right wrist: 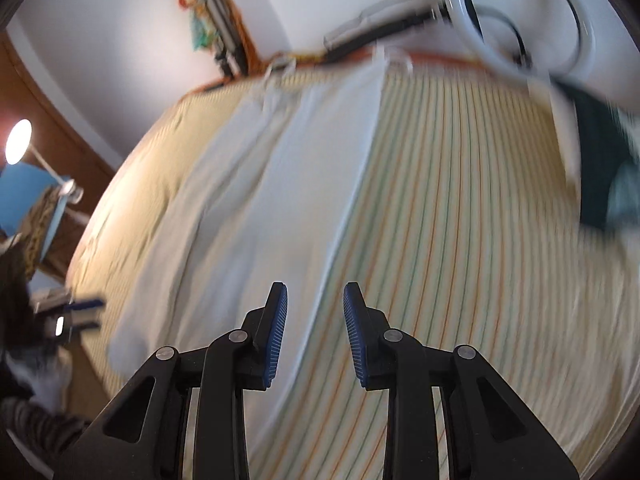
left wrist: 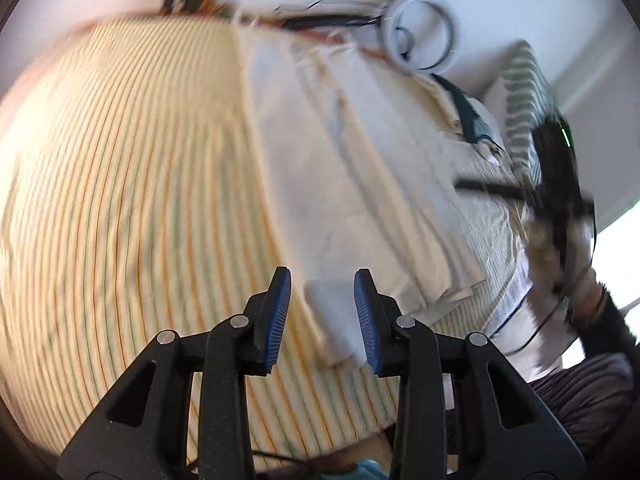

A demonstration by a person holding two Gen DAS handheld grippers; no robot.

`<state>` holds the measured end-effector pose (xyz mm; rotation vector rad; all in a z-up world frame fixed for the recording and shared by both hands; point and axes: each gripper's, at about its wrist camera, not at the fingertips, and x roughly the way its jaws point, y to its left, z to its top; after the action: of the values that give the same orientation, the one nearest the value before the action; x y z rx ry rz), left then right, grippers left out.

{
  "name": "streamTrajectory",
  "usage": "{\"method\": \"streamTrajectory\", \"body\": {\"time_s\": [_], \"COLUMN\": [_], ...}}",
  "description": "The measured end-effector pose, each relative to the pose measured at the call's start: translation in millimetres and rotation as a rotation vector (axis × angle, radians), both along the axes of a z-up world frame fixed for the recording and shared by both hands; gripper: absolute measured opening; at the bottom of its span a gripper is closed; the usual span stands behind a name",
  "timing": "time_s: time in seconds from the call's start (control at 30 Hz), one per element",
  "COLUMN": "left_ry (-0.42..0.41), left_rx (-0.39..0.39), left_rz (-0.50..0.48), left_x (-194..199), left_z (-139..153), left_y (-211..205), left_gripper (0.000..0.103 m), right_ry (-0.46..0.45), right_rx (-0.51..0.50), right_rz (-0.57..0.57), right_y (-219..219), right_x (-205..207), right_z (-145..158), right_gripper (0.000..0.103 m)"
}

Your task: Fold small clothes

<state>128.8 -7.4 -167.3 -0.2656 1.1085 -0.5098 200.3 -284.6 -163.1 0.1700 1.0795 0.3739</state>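
A pale cream garment point(left wrist: 352, 168) lies spread on the striped bedspread point(left wrist: 132, 184), with a corner near me. My left gripper point(left wrist: 322, 316) is open and empty, just above that near corner. In the right wrist view the same garment point(right wrist: 260, 200) runs lengthwise from the far edge toward me. My right gripper point(right wrist: 315, 336) is open and empty over its near right edge, above the bedspread point(right wrist: 460, 220). The right gripper with the hand holding it point(left wrist: 560, 200) shows blurred at the right of the left wrist view. Both views are motion-blurred.
A white ring light point(left wrist: 420, 32) stands at the bed's far edge, also in the right wrist view point(right wrist: 516, 12). A dark garment point(right wrist: 604, 168) lies at the right. A striped pillow point(left wrist: 520, 108) sits far right. A lamp point(right wrist: 18, 142) glows at the left.
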Motion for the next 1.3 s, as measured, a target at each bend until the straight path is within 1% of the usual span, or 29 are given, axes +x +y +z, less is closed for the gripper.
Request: {"method": "streamTrajectory", "body": {"time_s": [0.07,0.13,0.2,0.23,0.37,0.4,0.5,0.53,0.57,0.6,0.63,0.7,0.77,0.83,0.9,1.0,1.1,1.2,1.3], "left_ry": [0.053,0.076,0.102,0.120,0.179,0.178,0.178,0.180,0.177,0.176,0.178,0.165,0.135,0.113,0.120,0.155,0.149,0.126,0.102], "left_rx": [-0.031,-0.055,-0.084,-0.100,-0.107,-0.100,-0.111,-0.117,-0.107,-0.104,-0.122,-0.137,-0.140,-0.146,-0.142,-0.131,-0.149,-0.154,-0.149], "left_rz": [0.018,0.039,0.041,0.026,-0.048,-0.050,-0.050,-0.047,-0.038,-0.033,-0.023,-0.010,-0.009,-0.015,-0.029,-0.035,-0.026,-0.023,-0.028], "left_x": [-0.1,-2.1,-3.2,-2.1,-1.8,-2.1,-1.9,-2.0,-1.8,-3.0,-4.0,-8.4,-12.2,-14.2,-11.7,-8.7,-8.5,-7.7,-3.6], "left_z": [-5.0,-6.8,-9.1,-10.5,-18.5,-18.1,-17.6,-18.2,-19.1,-20.5,-20.5,-17.0,-9.5,-4.4,-8.0,-20.6,-20.3,-13.3,-5.1], "left_y": [6.8,9.8,11.1,8.9,-11.1,-14.1,-14.9,-14.1,-12.9,-9.3,-6.2,-0.8,1.1,1.9,0.1,-4.5,-1.6,1.6,0.2], "left_gripper": [0.033,0.033,0.033,0.033,0.033,0.033,0.033,0.026,0.007,0.006,0.005,0.004,0.003,0.003,0.003,0.003,0.003,0.003,0.003], "right_ry": [0.045,0.072,0.070,0.066,0.087,0.091,0.095,0.099,0.100,0.107,0.116,0.105,0.075,0.053,0.029,0.059,0.082,0.081,0.058], "right_rx": [0.039,0.072,0.098,0.104,0.186,0.199,0.239,0.254,0.268,0.280,0.286,0.269,0.259,0.281,0.290,0.274,0.282,0.324,0.344], "right_rz": [0.011,0.026,0.038,0.044,0.056,0.060,0.072,0.079,0.086,0.095,0.102,0.098,0.102,0.102,0.102,0.098,0.090,0.086,0.086], "right_y": [2.8,6.2,9.0,9.9,10.5,11.5,18.4,19.6,22.0,25.2,28.2,32.1,33.5,33.8,31.3,33.1,33.5,30.1,24.8], "right_x": [-23.6,-37.8,-52.9,-57.7,-66.2,-68.4,-66.8,-66.0,-65.4,-64.2,-63.7,-64.7,-69.7,-74.3,-75.1,-72.9,-71.2,-68.1,-63.5], "right_z": [-12.3,-19.2,-22.0,-21.5,-23.6,-24.7,-26.7,-28.5,-29.1,-30.5,-32.5,-33.3,-26.0,-21.2,-17.1,-29.1,-38.9,-36.6,-27.1], "right_gripper": [0.027,0.028,0.028,0.028,0.028,0.028,0.030,0.030,0.024,0.017,0.005,0.005,0.003,0.003,0.003,0.003,0.003,0.003,0.003]}}
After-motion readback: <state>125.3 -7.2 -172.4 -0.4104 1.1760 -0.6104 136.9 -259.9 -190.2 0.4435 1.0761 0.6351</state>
